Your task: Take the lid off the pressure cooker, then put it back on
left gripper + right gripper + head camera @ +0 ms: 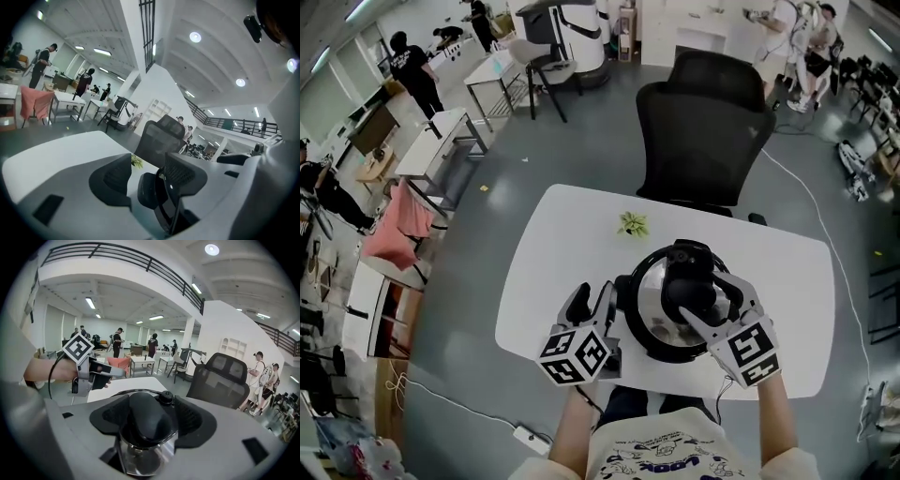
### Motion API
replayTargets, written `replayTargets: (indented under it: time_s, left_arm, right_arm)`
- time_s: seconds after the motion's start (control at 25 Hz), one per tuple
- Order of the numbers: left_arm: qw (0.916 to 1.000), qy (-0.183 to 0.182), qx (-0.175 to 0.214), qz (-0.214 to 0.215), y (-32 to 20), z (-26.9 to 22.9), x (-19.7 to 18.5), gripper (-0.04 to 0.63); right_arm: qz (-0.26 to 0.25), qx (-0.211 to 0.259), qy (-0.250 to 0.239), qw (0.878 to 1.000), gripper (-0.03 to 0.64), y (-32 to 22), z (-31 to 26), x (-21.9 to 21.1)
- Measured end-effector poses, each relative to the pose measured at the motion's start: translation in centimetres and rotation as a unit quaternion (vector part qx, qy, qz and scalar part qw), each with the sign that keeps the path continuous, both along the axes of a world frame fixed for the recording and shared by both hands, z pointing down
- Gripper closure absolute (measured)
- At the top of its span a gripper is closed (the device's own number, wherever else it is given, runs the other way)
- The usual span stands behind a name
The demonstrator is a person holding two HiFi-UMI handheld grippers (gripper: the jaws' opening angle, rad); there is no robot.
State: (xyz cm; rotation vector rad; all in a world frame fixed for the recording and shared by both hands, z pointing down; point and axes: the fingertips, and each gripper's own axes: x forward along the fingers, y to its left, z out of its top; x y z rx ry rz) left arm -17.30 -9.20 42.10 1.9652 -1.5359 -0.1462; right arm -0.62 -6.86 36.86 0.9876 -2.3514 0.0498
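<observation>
The pressure cooker (649,305) stands near the front of the white table (553,272), with its steel lid (140,460) on and a black handle (689,277) across the top. My right gripper (705,292) reaches in from the right. Its jaws stand wide on either side of the lid's handle (140,427), with a slim gap at the right pad. My left gripper (593,298) is low at the cooker's left side. Its jaws are apart, with the cooker's black side handle (149,191) between them and not pressed.
A small green thing (633,223) lies on the table behind the cooker. A black office chair (703,122) stands at the table's far edge. A power strip (530,436) and cable lie on the floor at the front left. People and desks are far off.
</observation>
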Motion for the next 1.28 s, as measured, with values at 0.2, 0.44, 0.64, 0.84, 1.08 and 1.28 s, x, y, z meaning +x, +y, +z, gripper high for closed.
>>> replayTargets:
  time_s: [0.2, 0.44, 0.64, 0.84, 1.08, 1.28]
  left_arm:
    - [0.9985, 0.04, -0.033, 0.015, -0.5, 2.6, 0.5, 0.374]
    - [0.9954, 0.071, -0.057, 0.029, -1.3, 4.9, 1.2, 0.374]
    - [0.9926, 0.097, -0.068, 0.025, -1.8, 5.6, 1.6, 0.374]
    - [0.9883, 0.128, -0.081, 0.015, -2.2, 6.4, 1.9, 0.376]
    - [0.9815, 0.165, -0.096, 0.017, -2.4, 7.1, 2.5, 0.4]
    - [0.978, 0.179, -0.103, 0.027, -2.5, 7.6, 3.1, 0.44]
  right_arm:
    - [-0.011, -0.02, 0.006, 1.0, 0.299, -0.2, 0.3, -0.2]
    - [-0.049, -0.046, 0.026, 0.997, 0.299, -0.1, 1.2, -0.7]
    - [-0.086, -0.062, 0.064, 0.992, 0.298, -0.2, 1.7, -0.9]
    - [-0.125, -0.085, 0.092, 0.984, 0.293, -0.5, 2.7, -1.5]
    - [-0.155, -0.118, 0.108, 0.975, 0.293, -0.6, 3.6, -1.8]
    - [-0.169, -0.154, 0.111, 0.967, 0.293, -0.7, 4.2, -1.7]
